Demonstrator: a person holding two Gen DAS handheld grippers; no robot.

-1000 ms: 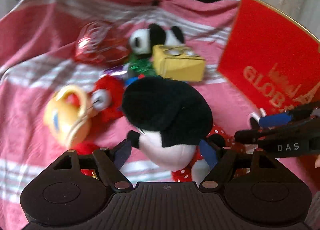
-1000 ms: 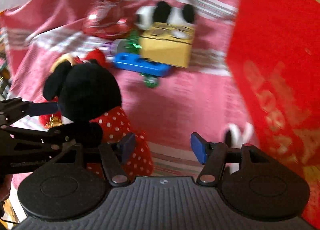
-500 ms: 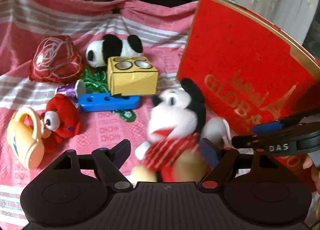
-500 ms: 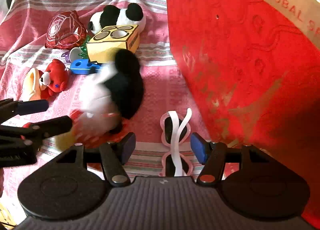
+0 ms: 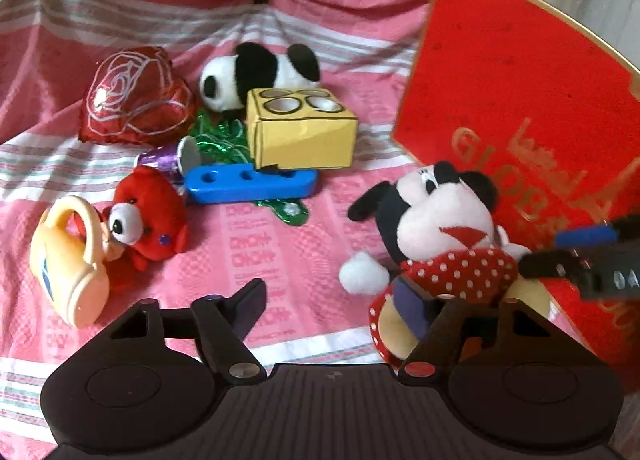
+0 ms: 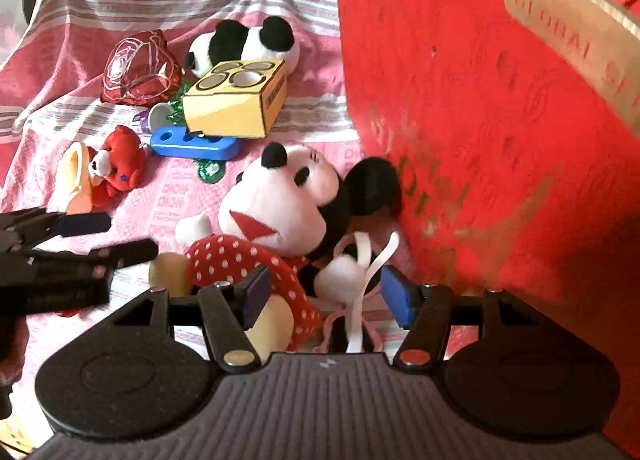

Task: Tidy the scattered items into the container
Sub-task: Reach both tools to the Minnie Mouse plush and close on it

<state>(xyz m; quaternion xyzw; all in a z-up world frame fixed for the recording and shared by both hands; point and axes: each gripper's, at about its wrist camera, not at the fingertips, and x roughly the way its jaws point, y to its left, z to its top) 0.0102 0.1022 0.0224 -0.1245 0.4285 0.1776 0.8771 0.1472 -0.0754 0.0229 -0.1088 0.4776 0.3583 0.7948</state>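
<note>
Lying right of the closing left jaws: mouse plush [image 5: 436, 236].

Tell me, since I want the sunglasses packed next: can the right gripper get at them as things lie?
Probably yes. The right gripper is open with the pink-and-white sunglasses lying between its fingers, but the mouse plush lies against them and may get caught too.

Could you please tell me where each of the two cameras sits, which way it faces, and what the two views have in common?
Left wrist: sits on the left gripper, looking forward and down at the pink cloth; its closing jaws have nothing between them; the right gripper enters at right.
Right wrist: sits on the right gripper, facing the red bag; the left gripper enters at left.
Shared: the mouse plush, yellow box and panda.
</note>
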